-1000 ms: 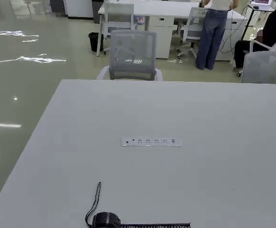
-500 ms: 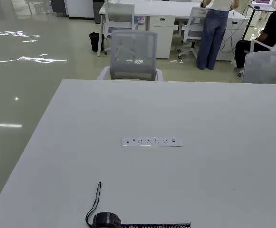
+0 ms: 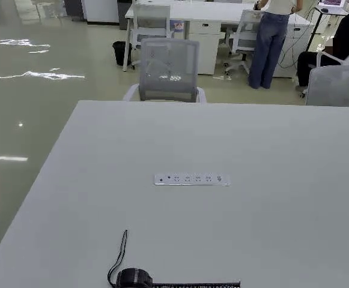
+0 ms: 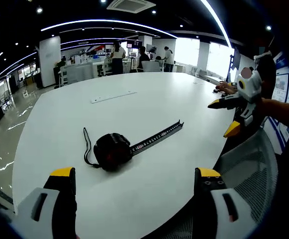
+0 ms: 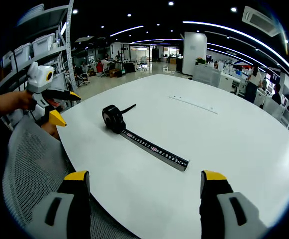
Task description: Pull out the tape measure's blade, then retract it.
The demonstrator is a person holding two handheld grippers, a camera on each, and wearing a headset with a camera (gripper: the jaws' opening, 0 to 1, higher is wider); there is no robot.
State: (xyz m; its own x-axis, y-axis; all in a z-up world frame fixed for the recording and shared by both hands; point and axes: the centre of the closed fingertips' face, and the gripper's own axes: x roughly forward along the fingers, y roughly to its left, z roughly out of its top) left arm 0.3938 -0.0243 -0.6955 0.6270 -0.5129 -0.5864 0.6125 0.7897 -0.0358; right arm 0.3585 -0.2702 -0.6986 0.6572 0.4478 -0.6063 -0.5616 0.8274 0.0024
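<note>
Smooth tabletop (image 3: 222, 138), round tape measure (image 4: 112, 151)

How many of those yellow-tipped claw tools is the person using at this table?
2. The left gripper is held open at the table edge, facing the tape measure; the right gripper, also open, is beside it, facing the extended blade. None seems hidden.

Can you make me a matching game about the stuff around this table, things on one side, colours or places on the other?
1 tape measure case
2 blade
3 power strip
4 chair

A grey mesh, beyond the far edge of the table
B black, round
C white, mid-table
D pulled out, lying flat

Pairs: 1-B, 2-D, 3-C, 4-A
</note>
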